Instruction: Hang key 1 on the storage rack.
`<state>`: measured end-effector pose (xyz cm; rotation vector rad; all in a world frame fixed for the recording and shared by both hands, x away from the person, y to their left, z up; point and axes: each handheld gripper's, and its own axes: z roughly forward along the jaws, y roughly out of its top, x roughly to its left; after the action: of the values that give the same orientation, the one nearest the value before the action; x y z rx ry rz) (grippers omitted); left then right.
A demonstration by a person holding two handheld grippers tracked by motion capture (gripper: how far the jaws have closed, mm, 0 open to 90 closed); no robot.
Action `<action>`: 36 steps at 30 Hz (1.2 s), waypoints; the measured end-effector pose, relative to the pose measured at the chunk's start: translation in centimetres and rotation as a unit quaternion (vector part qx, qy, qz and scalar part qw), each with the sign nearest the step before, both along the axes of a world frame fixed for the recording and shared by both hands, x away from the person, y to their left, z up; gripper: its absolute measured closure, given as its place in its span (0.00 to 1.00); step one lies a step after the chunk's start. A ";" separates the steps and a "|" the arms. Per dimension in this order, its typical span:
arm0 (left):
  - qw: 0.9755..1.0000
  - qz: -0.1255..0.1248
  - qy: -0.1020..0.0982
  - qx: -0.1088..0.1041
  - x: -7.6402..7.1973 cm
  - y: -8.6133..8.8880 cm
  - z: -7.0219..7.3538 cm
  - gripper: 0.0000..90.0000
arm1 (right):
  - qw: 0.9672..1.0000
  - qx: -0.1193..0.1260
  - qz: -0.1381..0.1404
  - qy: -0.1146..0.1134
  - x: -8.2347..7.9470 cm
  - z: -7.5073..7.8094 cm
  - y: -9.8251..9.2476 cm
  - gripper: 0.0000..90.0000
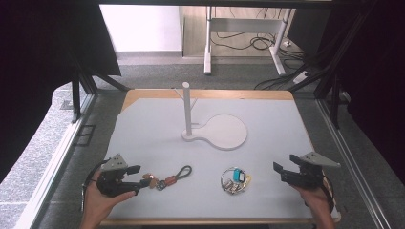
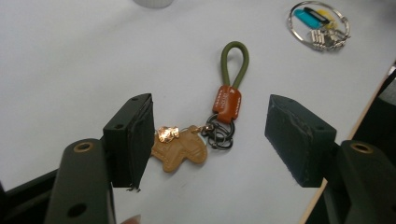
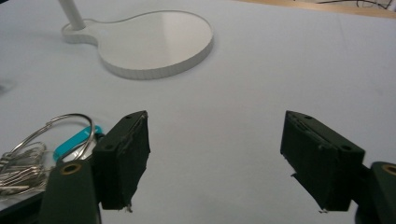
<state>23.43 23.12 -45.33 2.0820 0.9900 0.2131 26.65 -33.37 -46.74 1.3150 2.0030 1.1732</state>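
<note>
The keychain (image 2: pixel 205 135) with the olive cord loop, orange leather tab and tan wooden charm lies flat on the bench (image 1: pixel 157 129), near the front edge left of centre. In the left gripper view the charm end sits right up against the inner face of the jaw on that view's left, and a bit of it is tucked behind that jaw, so I can't tell if it's actually touching. The loop points off toward 12 o'clock in that view. The left gripper (image 1: pixel 135 177) has its jaws spread wide, nothing held, with the person's left hand (image 1: pixel 98 200) wrapped around it.

At about 3 o'clock from the keychain in the high view sits a key ring (image 1: pixel 235 180) with a teal tag; the other bits on it are too small to make out. In the right gripper view it's cut off at the left edge.

The right gripper (image 1: pixel 282 169) hangs at the front right, jaws wide apart, with bare bench between them.

At 12 o'clock from both, mid-bench, stands a white stand (image 1: pixel 224 133): upright post, round flat base plate beside it.
</note>
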 end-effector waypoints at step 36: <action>0.987 -0.106 0.058 0.106 2.5 -3.9 4.1 0.42 | 0.999 -0.032 -0.029 -0.001 -1.1 -0.7 -2.6 0.39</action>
<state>25.97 19.20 -41.22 2.4004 0.8332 0.0925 25.53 -35.95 -47.46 1.3307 1.9718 1.0750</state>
